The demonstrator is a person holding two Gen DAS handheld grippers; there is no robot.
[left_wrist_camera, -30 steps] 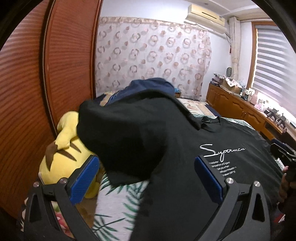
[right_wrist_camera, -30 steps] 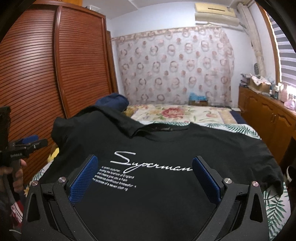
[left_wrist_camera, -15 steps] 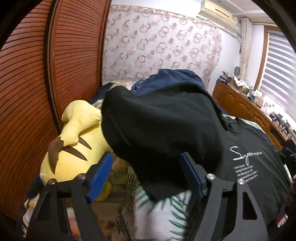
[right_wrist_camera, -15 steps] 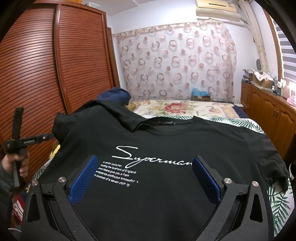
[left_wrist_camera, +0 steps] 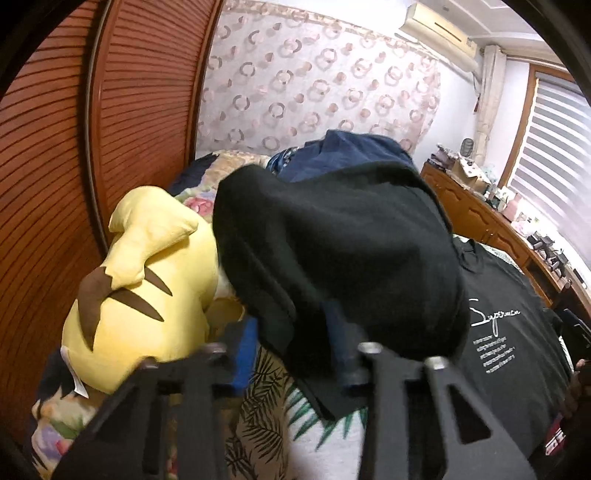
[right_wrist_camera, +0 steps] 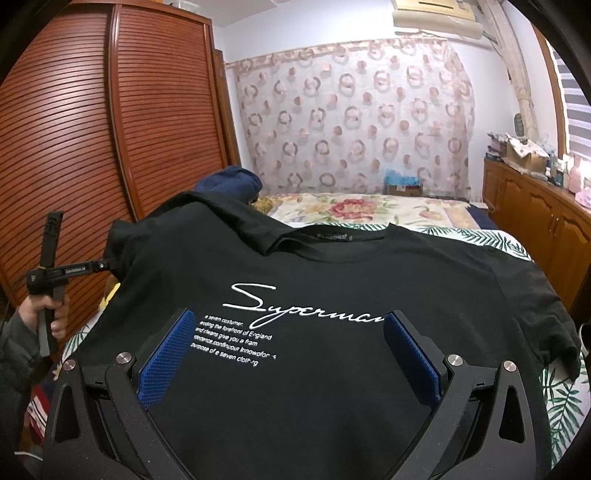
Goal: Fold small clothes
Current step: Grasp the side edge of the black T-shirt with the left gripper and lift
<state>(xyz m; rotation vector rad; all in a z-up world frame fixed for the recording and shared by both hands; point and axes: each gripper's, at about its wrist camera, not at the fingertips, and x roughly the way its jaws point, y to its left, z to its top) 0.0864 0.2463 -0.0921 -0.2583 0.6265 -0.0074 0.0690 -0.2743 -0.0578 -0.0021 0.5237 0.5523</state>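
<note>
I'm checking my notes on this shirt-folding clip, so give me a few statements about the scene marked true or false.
1. The left gripper has black sleeve fabric between its jaws, which have just been closing. True.
2. The right gripper is clamped shut. False: its jaws stand wide open over the black T-shirt.
3. A yellow plush toy lies beside the sleeve. True.
4. The shirt's print is red. False: it is white.

A yellow plush toy (left_wrist_camera: 147,295) lies at the bed's left edge beside the slatted wooden wardrobe (right_wrist_camera: 110,129), with a ring-patterned curtain (right_wrist_camera: 351,122) at the far wall, an air conditioner (left_wrist_camera: 439,29) above, and wooden cabinets (right_wrist_camera: 535,229) along the right.
</note>
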